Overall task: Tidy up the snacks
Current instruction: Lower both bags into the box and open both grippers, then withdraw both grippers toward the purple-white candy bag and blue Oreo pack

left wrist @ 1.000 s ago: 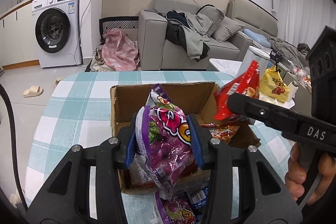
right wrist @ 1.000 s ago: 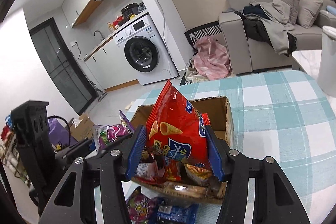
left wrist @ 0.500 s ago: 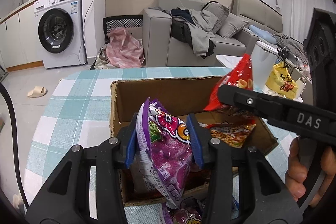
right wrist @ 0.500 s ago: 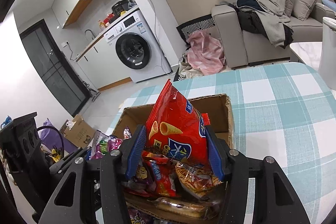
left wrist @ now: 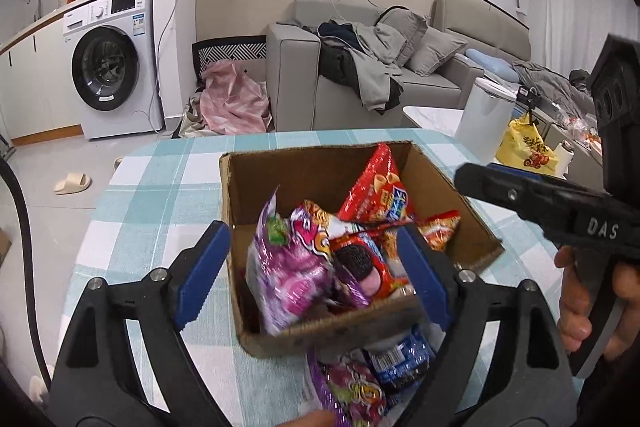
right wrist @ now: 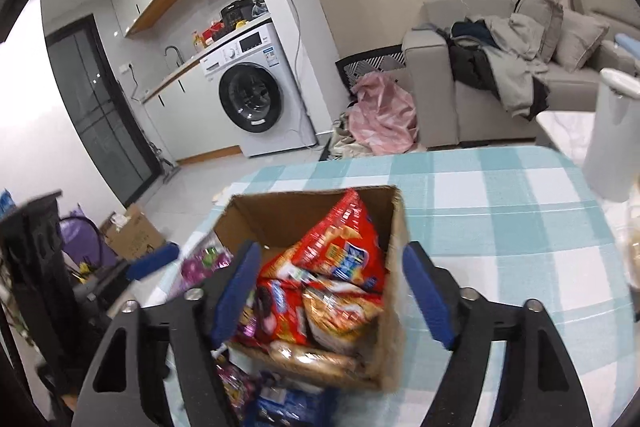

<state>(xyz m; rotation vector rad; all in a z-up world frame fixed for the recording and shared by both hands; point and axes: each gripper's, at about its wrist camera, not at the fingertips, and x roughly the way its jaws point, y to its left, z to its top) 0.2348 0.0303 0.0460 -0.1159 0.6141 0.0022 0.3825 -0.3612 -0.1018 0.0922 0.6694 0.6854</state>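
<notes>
An open cardboard box (left wrist: pixel 320 163) (right wrist: pixel 288 205) stands on a teal checked tablecloth (left wrist: pixel 160 187). A purple snack bag (left wrist: pixel 288 267) lies in its near left part and a red chip bag (left wrist: pixel 380 191) (right wrist: pixel 344 247) leans at the back right, over other red and orange packets. My left gripper (left wrist: pixel 316 267) is open above the box's near edge, jaws wide on either side of the purple bag. My right gripper (right wrist: pixel 332 291) is open above the box, clear of the red bag. The right gripper's body shows in the left wrist view (left wrist: pixel 560 203).
Purple and blue snack packets (left wrist: pixel 372 375) lie on the cloth in front of the box. A white bin (left wrist: pixel 484 119) and a yellow bag (left wrist: pixel 524 147) stand beyond the table's right side. A sofa, washing machine and pink cloth lie behind.
Both grippers opened. The purple bag dropped from the left gripper into the box, and the red chip bag dropped from the right gripper into the box. Both grippers pulled back slightly.
</notes>
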